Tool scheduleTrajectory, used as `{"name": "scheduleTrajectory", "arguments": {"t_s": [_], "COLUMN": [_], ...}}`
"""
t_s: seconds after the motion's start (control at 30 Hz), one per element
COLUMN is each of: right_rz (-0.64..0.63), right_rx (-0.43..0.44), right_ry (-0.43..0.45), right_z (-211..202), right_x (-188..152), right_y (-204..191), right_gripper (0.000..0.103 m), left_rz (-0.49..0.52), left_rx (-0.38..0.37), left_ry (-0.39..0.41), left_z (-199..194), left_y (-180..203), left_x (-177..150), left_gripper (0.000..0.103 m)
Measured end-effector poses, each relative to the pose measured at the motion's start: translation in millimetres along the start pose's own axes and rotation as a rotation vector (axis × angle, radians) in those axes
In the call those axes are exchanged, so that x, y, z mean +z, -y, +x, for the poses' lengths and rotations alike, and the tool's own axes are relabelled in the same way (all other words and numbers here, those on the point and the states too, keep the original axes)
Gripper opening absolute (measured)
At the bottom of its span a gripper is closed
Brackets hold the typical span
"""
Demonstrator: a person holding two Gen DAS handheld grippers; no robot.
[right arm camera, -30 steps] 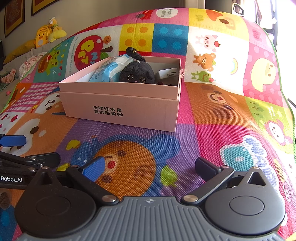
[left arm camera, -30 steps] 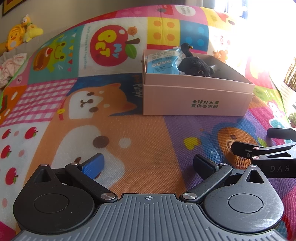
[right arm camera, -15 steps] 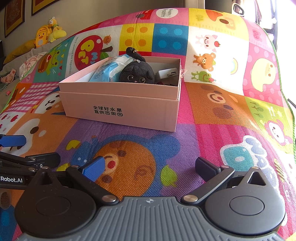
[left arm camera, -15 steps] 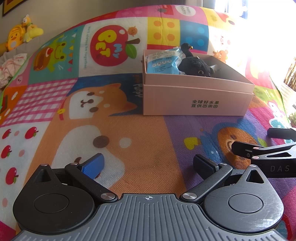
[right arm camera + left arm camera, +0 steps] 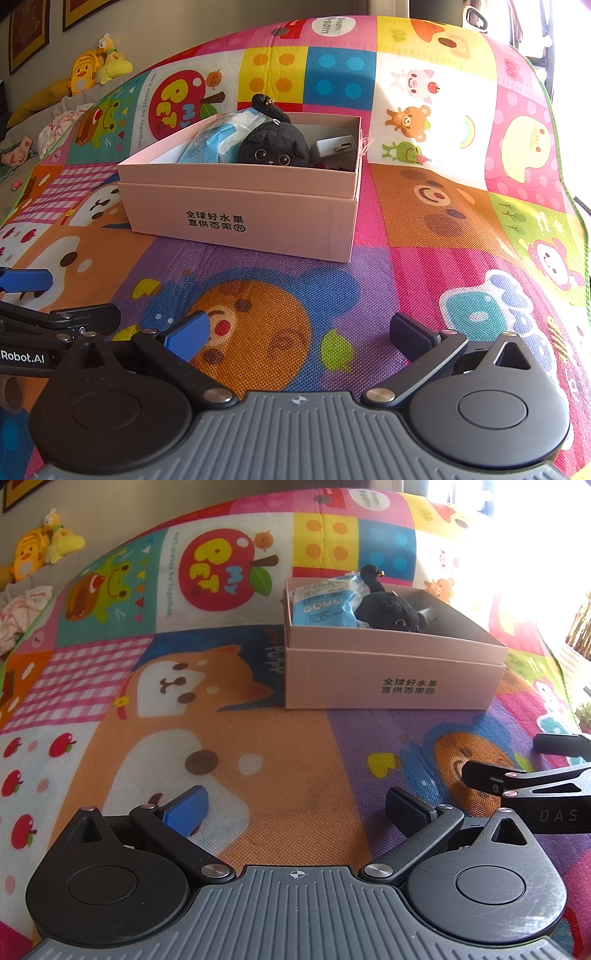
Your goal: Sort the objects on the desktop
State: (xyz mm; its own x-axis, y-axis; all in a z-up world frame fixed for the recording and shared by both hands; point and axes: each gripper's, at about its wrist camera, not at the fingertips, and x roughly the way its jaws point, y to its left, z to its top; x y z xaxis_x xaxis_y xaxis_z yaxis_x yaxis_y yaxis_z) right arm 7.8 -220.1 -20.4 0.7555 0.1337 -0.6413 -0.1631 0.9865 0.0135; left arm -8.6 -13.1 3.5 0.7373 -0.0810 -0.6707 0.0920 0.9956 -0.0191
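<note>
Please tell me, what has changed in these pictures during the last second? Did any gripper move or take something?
Nothing has visibly changed. The left hand-held gripper and the right hand-held gripper stay open and empty above the play mat. The blue packet and the black plush toy still lie inside the pink box.

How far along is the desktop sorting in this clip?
It looks finished or nearly so. The blue packet, black cat plush and a white adapter lie in the pink box. Left gripper and right gripper are open, holding nothing. No loose item shows on the play mat.
</note>
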Motion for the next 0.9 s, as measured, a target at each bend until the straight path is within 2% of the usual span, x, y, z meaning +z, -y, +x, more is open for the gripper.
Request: {"name": "scheduleTrajectory", "arguments": {"t_s": [0.57, 0.9], "right_rz": [0.000, 0.000], "right_rx": [0.000, 0.000], "right_ry": [0.000, 0.000], "right_z": [0.2, 0.6], "right_x": [-0.2, -0.1], "right_y": [0.1, 0.2], "right_gripper": [0.103, 0.103], "left_rz": [0.030, 0.020], "left_rx": [-0.011, -0.049], "left_ry": [-0.028, -0.011], "left_z": [0.8, -0.9], "left_y": [-0.8, -8.2], "left_x": [3.4, 1.7], "left_gripper": [0.103, 0.103]}}
